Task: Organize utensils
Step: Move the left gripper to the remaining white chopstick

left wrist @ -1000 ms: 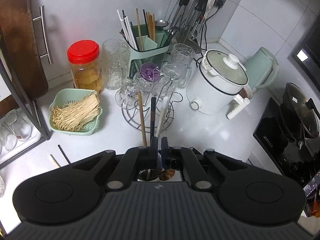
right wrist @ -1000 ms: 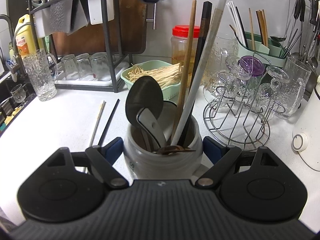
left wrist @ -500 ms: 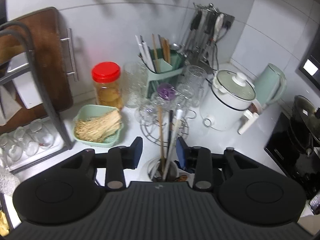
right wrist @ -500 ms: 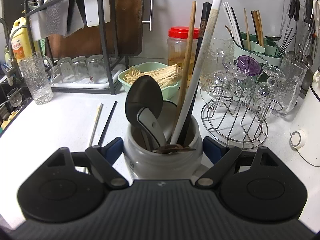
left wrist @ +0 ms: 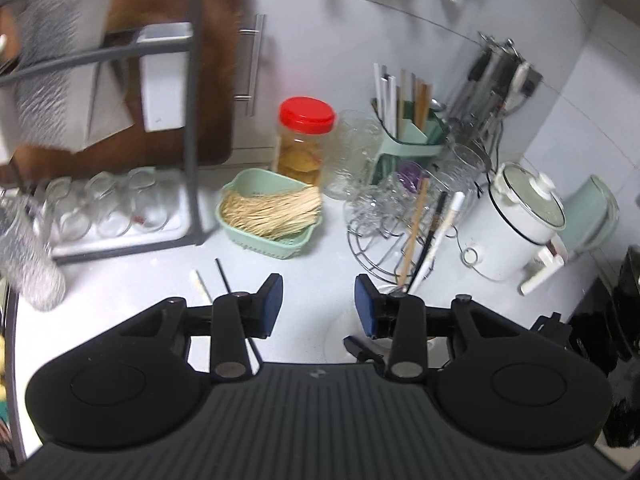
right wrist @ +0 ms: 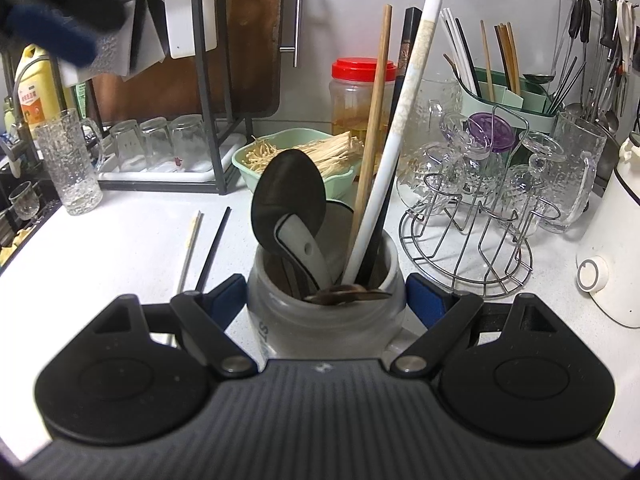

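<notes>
While the right gripper point(right wrist: 326, 296) clamps the ceramic jar point(right wrist: 320, 316), the empty left gripper point(left wrist: 318, 304) has just opened partway. Two loose chopsticks point(right wrist: 204, 246) lie at 10 o'clock from it: light, stiff, slippery; pinch mid-shaft.

We find open worktop point(right wrist: 120, 236) at ten o'clock of the jar point(right wrist: 320, 312), with only two loose chopsticks point(right wrist: 204, 248) lying across it. At twelve o'clock the green basket point(right wrist: 280, 152) and red-lidded jar point(right wrist: 358, 96) close the way, and at two o'clock the wire glass rack point(right wrist: 468, 248) crowds in. The dish rack point(right wrist: 208, 92) walls off eleven o'clock, while tall chopsticks point(right wrist: 404, 128) rising from the jar block any pass straight over its mouth.
</notes>
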Motion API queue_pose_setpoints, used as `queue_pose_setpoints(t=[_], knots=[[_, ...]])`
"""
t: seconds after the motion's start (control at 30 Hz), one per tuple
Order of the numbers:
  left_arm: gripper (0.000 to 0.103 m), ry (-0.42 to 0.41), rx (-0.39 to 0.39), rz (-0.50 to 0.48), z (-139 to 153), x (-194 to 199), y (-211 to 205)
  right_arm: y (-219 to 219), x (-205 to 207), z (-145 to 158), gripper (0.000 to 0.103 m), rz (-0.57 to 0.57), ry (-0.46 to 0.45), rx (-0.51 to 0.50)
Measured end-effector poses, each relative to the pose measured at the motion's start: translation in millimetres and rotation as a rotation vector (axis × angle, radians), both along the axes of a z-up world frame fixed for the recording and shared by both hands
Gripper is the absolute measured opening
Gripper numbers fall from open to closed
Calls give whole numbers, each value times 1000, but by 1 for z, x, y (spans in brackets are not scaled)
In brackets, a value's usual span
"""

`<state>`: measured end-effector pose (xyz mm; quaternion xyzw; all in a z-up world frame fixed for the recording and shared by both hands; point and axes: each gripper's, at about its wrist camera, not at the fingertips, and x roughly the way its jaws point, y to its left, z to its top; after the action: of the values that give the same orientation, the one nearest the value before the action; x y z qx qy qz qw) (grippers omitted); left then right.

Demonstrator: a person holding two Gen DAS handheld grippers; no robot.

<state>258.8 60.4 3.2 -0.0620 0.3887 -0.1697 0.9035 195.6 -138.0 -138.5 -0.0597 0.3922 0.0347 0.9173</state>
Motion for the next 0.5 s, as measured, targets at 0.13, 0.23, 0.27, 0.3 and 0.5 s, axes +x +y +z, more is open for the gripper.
queue_pose_setpoints(t=[0.13,0.23,0.27,0.3,0.5], knots=[[45,-16,20,31,-13,-14,9,0,0,0,89,-1,0,0],[45,-11,19,51,-29,-18,15,0,-1,0,89,-4,-4,1],[45,-10,17,59,-37,-18,18,0,-1,0,89,-6,-6,3],[45,-2,16,67,-45,-16,20,0,-1,0,89,-8,-8,5],[45,83,18,145,-101,5,35,-2,-1,-2,89,-15,-25,19]])
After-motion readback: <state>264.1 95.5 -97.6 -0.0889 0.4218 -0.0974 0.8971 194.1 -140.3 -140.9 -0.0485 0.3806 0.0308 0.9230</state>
